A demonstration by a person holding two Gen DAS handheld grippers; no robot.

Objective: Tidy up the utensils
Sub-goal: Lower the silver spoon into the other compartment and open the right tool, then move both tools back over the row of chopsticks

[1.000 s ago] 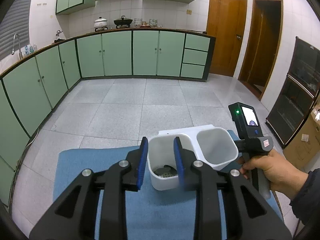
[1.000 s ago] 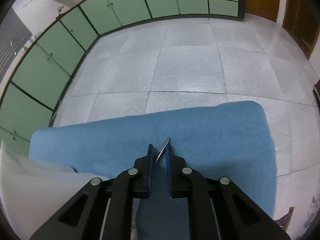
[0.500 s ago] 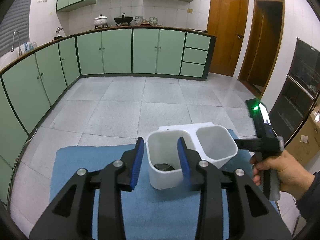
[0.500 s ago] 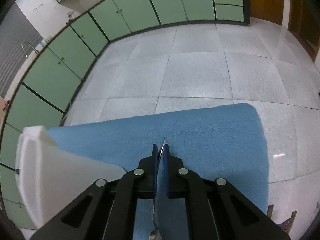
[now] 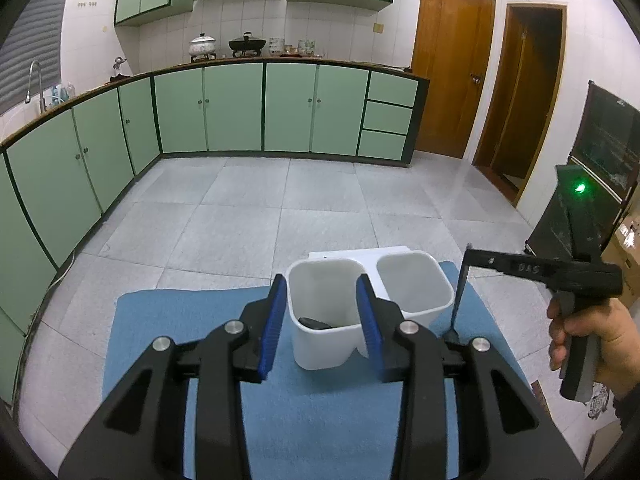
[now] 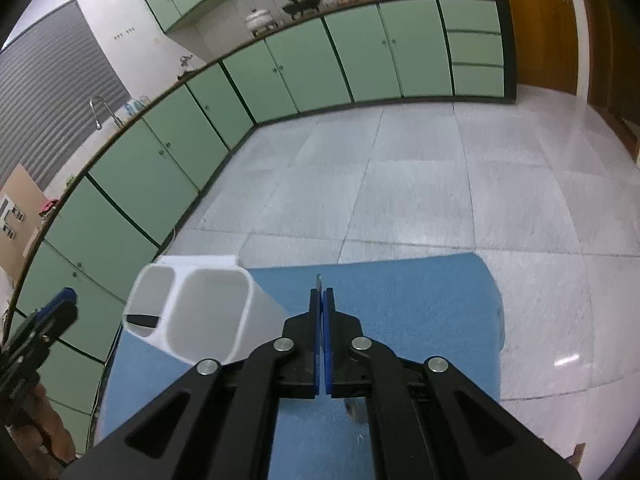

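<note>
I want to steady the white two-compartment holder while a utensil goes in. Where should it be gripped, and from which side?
Grip the white holder across its near compartment's side walls, coming from the front as the left hand-held gripper now straddles it. Those walls are flat and parallel, and this leaves the empty far compartment open from above.

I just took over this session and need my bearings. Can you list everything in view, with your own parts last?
Utensil holder: one, white, two compartments, on the far part of the mat.
Dark utensil: one, lying in the bottom of the holder's left compartment; kind unclear.
Metal utensil: one, silver, hanging handle-up from the right gripper, just right of the holder.
Mat: one, blue, covering the work surface.
Cabinets: green, along the far wall and the left wall.
Pots: two, one white and one black, on the far counter.
Doors: two, brown wood, far right.
Left gripper: black with blue pads, straddling the left compartment, not touching.
Right gripper: black, shut on the metal utensil.
Hand: one, on the right gripper's handle.
</note>
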